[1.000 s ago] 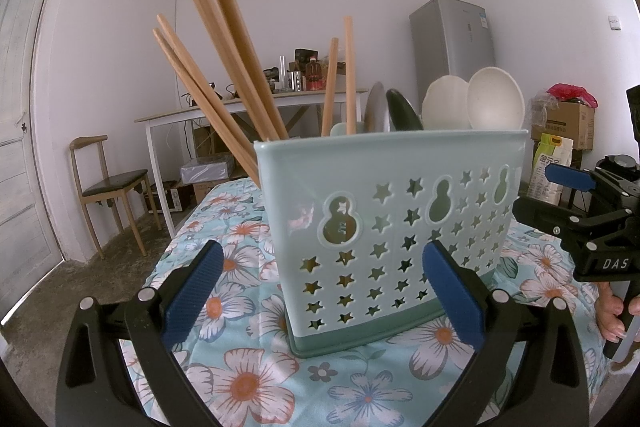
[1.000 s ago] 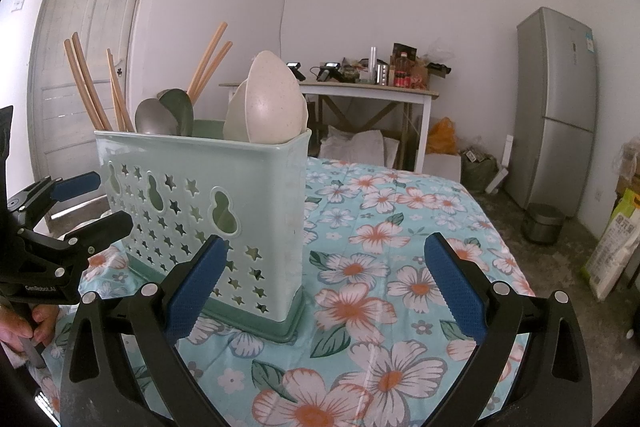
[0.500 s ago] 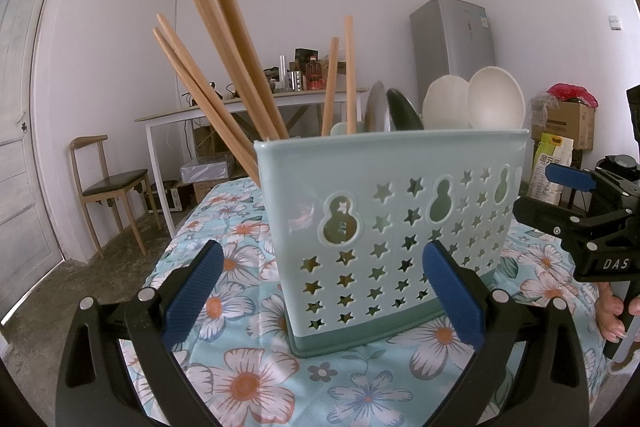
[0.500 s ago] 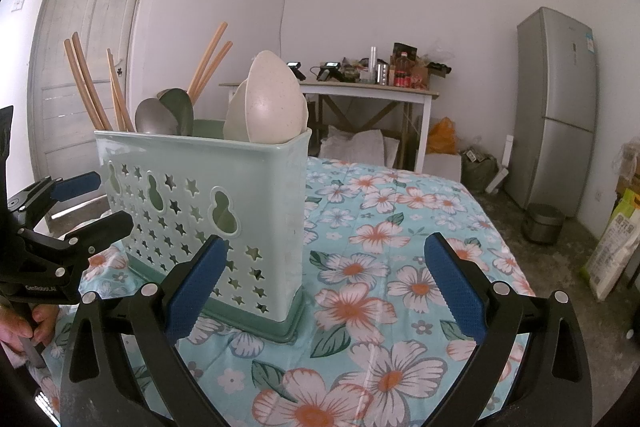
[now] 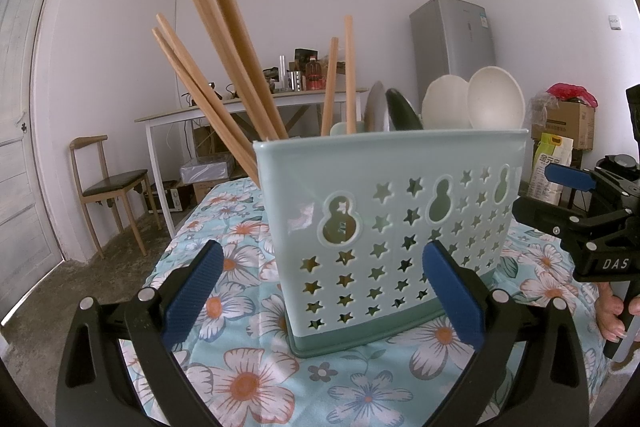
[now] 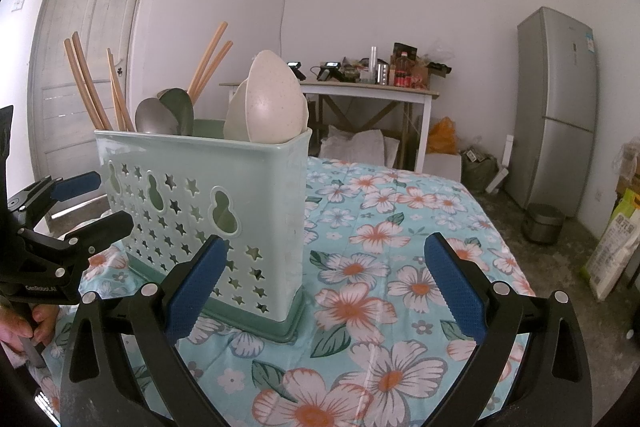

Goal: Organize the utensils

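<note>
Left gripper (image 5: 320,291): spread wide, holds nothing, aimed at the holder.
Right gripper (image 6: 328,283): spread wide too, empty, beside the holder's corner.
Utensil holder (image 5: 384,223): light green plastic, upright on the flowered worktop (image 6: 400,251).
Contents: wooden chopsticks (image 5: 224,39) at one end, dark spoons (image 6: 168,115) in the middle, pale spoons (image 6: 272,99) at the other end.
Handling: probably light; the chopsticks stiff and smooth, best taken near the free upper ends.
Hidden: the lower ends and the dividers inside cannot be seen.
</note>
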